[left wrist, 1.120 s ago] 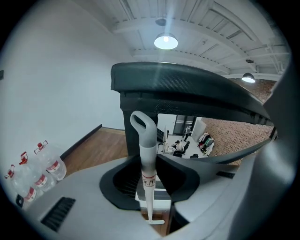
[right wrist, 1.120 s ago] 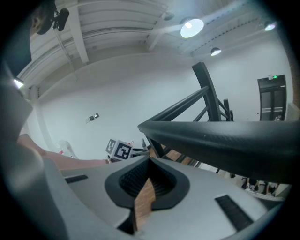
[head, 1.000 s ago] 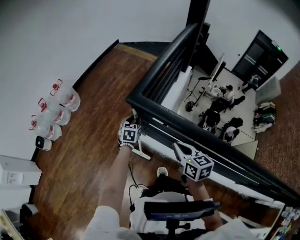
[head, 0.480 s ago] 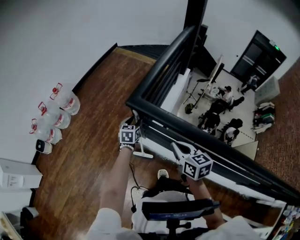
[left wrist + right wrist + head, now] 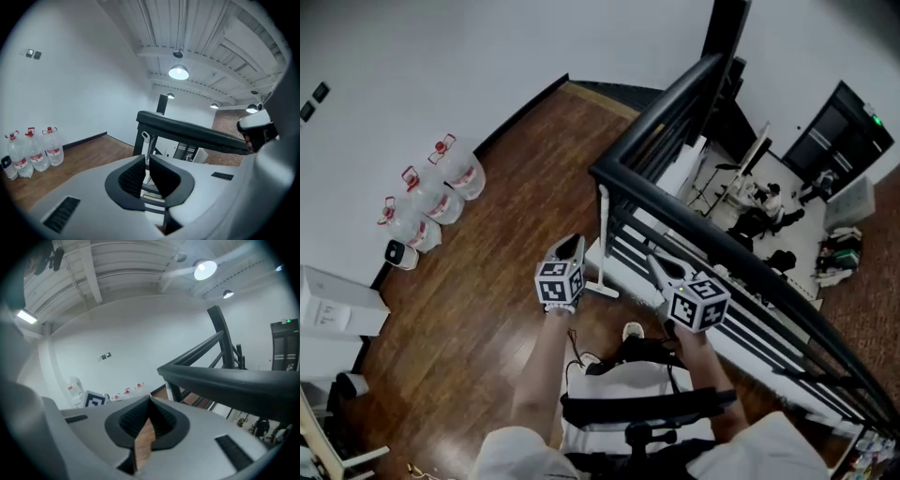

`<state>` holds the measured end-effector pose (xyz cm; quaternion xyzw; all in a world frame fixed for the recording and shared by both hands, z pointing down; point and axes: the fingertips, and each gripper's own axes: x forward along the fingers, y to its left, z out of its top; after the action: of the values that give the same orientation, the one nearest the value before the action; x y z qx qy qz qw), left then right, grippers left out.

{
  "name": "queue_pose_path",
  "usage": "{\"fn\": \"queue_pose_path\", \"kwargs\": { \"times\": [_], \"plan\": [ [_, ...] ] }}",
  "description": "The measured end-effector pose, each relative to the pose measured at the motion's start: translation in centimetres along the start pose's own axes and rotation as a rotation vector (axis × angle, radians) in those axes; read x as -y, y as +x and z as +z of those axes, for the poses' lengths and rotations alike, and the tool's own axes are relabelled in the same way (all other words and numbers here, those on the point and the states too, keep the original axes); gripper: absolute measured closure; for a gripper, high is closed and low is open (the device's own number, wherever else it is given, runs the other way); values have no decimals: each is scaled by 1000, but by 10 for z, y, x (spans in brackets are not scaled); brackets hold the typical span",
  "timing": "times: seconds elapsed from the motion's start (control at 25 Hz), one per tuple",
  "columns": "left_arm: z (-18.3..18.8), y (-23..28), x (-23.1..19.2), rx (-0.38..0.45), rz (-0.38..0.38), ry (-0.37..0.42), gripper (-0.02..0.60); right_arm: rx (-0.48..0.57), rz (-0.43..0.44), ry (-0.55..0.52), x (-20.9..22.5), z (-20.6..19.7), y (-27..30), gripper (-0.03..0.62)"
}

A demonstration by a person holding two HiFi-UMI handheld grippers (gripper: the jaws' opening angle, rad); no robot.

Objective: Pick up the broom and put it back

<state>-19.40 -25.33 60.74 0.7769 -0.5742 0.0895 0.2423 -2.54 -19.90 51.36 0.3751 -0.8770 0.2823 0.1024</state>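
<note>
Seeing broom (image 5: 603, 239) propped upright against railing (image 5: 666, 108), I judge it returned: left gripper (image 5: 569, 246) fingers closing empty, right gripper (image 5: 654, 266) fingers together.

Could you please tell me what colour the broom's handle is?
White; the broom shows best in the head view.

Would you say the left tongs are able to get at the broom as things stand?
Probably yes. The broom stands against the railing just beyond the left tongs, with nothing visible between them. Their jaws are closing on nothing, so they would need to open first.
</note>
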Motion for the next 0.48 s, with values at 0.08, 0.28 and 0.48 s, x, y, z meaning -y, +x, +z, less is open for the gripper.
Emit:
{"fn": "queue_pose_path", "kwargs": {
  "times": [0.08,0.28,0.48],
  "plan": [
    [-5,-36,2,33,10,-18,584,-3,14,-7,-18,-9,-1,583],
    [-25,-112,11,85,24,-111,588,-50,49,-28,-57,-43,-11,583],
    [-44,-172,39,108,50,-172,588,-91,109,-42,-83,-63,-26,583]
  ]
}}
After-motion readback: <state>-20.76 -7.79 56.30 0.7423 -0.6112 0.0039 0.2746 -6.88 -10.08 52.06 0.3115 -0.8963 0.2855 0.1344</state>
